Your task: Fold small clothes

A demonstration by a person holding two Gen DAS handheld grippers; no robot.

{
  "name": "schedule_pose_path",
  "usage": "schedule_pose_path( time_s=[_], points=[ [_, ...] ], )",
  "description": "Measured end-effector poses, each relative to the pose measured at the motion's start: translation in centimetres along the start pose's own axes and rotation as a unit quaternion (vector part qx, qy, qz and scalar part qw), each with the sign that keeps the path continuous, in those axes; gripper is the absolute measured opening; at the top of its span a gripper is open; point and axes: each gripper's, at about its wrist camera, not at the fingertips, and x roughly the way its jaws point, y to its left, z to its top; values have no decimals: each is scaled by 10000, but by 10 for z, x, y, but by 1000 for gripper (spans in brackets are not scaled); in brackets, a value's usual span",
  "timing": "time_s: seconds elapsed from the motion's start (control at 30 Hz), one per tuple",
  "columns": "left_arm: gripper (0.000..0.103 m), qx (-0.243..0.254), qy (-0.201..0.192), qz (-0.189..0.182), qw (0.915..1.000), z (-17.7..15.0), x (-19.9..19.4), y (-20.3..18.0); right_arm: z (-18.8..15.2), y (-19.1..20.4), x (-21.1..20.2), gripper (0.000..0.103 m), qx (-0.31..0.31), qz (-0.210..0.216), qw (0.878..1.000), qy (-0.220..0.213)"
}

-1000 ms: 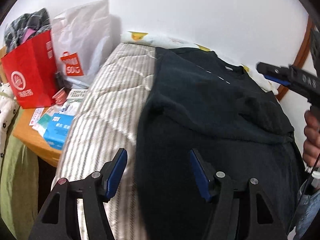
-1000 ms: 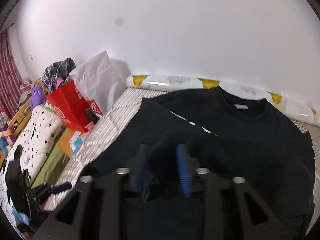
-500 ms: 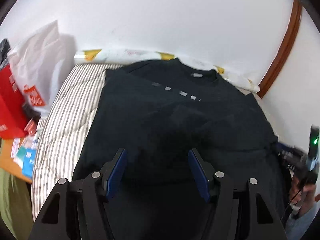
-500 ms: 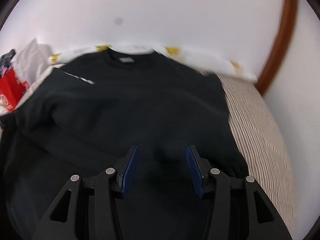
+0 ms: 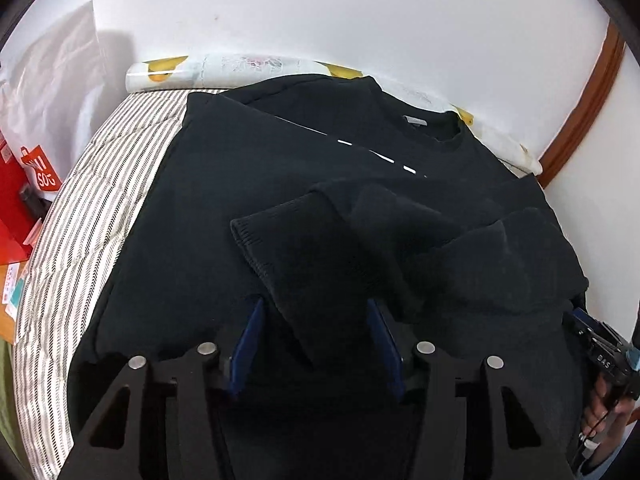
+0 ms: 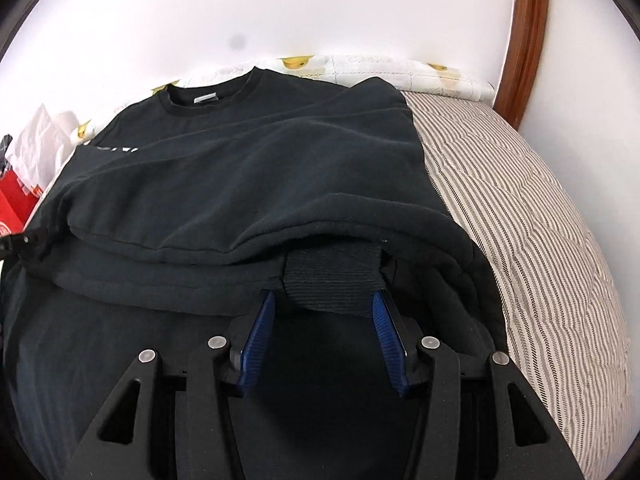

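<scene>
1. So the black sweatshirt (image 5: 248, 184) is lying flat on the striped bed (image 5: 100, 208), collar (image 6: 208, 92) at the far end near the wall and the rolled floral mat (image 5: 248, 66), hem end toward the camera. Its long axis runs straight away from both tongs.

2. Both sleeves look already folded in across the chest. In the left wrist view a ribbed cuff (image 5: 280, 248) lies just ahead of the left tongs (image 5: 316, 336), pointing diagonally back toward them.

3. Left tongs: spread wide, blue pads on either side of empty air, nothing pinched. They hover over the lower body of the sweatshirt, a bit left of its middle.

4. Right tongs (image 6: 324, 332): also spread, holding nothing. The other ribbed cuff (image 6: 332, 280) pokes out from under the folded sleeve and sits right between the pad tips. I can't tell whether it's touching them.

5. The bit that matters, I reckon: the hem is the nearest edge to both tongs and the collar is the farthest, so the next fold would likely go lengthwise, bottom up toward the collar. Each tongs sits roughly over its own half, so neither is clearly nearer.

6. The right side looks lumpy where the sleeve bunches over the cuff, so that might want flattening first.

7. Side clutter: a red bag (image 5: 16, 200) and a white plastic bag (image 5: 52, 80) off the bed's left.
</scene>
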Motion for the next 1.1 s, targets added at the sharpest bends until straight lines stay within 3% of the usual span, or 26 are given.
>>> schedule_pose_path(
  time_s=[0.07, 0.13, 0.17, 0.23, 0.3, 0.43, 0.53, 0.7, 0.87, 1.1],
  points=[
    [40, -84, -32, 55, 9999, 2, 0, 1, 0, -4, -4, 50, 220, 92, 9996, -149],
    [21, -76, -61, 204, 9997, 4, -3, 2, 3, -7, -10, 49, 400, 355, 9982, -276],
    [17, -96, -81, 238, 9996, 5, -4, 4, 4, -9, -13, 49, 476, 438, 9975, -297],
    [8, -205, -109, 175, 9996, 8, -8, 10, 7, -11, -8, 47, 567, 301, 9978, -192],
    [7, -286, -165, 10, 9995, 10, -16, 14, 8, -11, 0, 32, 523, -118, 9985, -104],
    [3, -279, -497, -75, 9983, 17, -43, 18, 6, -16, 0, 16, 650, -323, 9973, -109],
    [3, -281, -669, -200, 9972, 24, -61, 23, 4, -17, 1, 15, 605, -411, 9973, -96],
    [3, -211, -668, -92, 9975, 20, -66, 30, 5, -15, 2, 15, 505, -531, 9973, -80],
    [3, -622, -780, -25, 9950, 18, -70, 62, 5, -12, 2, 15, 435, -575, 9974, -59],
    [4, -701, -390, 239, 9965, 0, -41, 77, 6, -11, -8, 15, 217, -546, 9982, 91]
  ],
)
